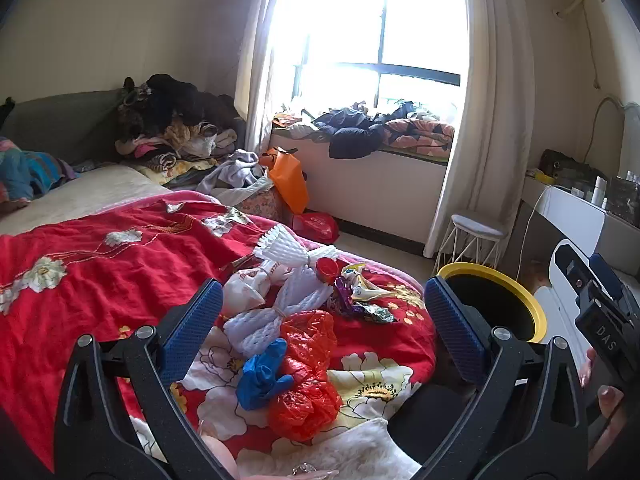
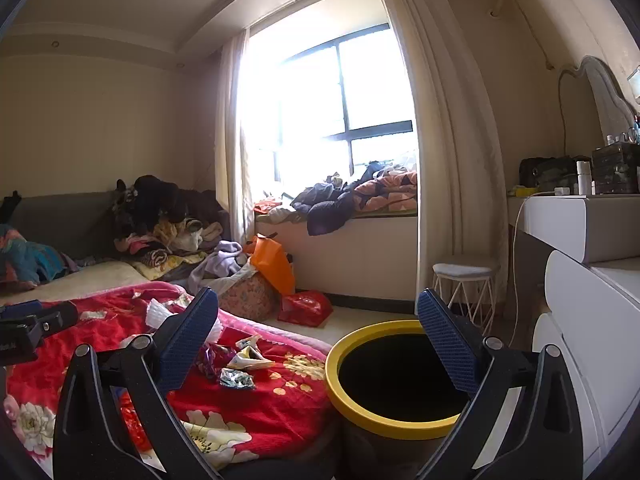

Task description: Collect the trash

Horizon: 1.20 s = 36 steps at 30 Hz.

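Trash lies on a red floral bedspread (image 1: 100, 280): a red plastic bag (image 1: 308, 368), a blue glove (image 1: 262, 376), white foam fruit nets (image 1: 280, 280), a white wrapper (image 1: 244, 292), a red cap (image 1: 327, 269) and foil wrappers (image 1: 360, 296). My left gripper (image 1: 322, 312) is open above the pile, holding nothing. A black bin with a yellow rim (image 2: 400, 384) stands beside the bed corner; it also shows in the left wrist view (image 1: 520, 300). My right gripper (image 2: 318, 340) is open and empty over the bin's near edge. Foil wrappers (image 2: 236, 368) lie left of it.
A white dresser (image 2: 580, 320) stands right of the bin. A small white stool (image 2: 464, 280) stands by the curtain. An orange bag (image 2: 274, 268) and a red bag (image 2: 306, 308) lie on the floor near the window seat. Clothes are piled at the bed's far end (image 1: 172, 132).
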Available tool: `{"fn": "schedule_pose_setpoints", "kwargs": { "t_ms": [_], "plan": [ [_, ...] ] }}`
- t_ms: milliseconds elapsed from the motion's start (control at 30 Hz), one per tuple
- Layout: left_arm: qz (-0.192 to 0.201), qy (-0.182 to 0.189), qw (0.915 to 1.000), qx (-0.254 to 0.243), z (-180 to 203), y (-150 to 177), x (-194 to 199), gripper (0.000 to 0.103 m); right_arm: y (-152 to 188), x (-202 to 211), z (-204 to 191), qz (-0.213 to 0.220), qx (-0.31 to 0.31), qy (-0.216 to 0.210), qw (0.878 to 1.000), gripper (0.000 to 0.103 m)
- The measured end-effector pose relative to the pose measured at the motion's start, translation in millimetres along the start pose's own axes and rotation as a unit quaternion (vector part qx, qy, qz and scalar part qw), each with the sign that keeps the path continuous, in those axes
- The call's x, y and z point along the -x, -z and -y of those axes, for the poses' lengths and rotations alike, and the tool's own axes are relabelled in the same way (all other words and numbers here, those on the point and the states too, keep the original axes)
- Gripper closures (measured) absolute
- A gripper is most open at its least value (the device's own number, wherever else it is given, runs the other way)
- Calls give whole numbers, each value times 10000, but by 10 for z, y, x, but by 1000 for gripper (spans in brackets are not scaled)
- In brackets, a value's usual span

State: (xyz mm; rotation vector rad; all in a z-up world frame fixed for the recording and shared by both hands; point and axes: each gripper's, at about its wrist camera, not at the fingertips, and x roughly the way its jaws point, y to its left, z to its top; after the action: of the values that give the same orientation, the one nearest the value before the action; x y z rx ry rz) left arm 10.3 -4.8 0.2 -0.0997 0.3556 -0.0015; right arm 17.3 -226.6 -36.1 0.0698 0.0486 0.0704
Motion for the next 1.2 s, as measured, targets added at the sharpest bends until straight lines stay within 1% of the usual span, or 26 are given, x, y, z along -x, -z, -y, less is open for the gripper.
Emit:
{"fn": "schedule_pose_setpoints", "kwargs": {
  "t_ms": [133,233,267,500,867,933,1200],
  "plan": [
    [-2,5,10000,-10,40,-27,-65,10,-4,48,4,19,-13,0,10000,6],
    [2,-29,10000,12,44,-29,11,10,-2,47,2,24,-14,1,10000,6],
    [34,-31,10000,38,-33,22,95,10,-3,47,1,21,-13,3,10000,6],
    [36,4,10000,33,-18,20,69,10,0,49,-2,24,-15,5,10000,6],
    [31,88,9999,-47,137,6,9,10,-10,67,8,68,-26,21,10000,6],
    [58,88,9999,-5,38,22,98,10,-7,61,6,65,-24,18,10000,6],
    [41,117,9999,-13,68,29,92,10,-10,59,7,45,-38,18,10000,6]
  ]
}}
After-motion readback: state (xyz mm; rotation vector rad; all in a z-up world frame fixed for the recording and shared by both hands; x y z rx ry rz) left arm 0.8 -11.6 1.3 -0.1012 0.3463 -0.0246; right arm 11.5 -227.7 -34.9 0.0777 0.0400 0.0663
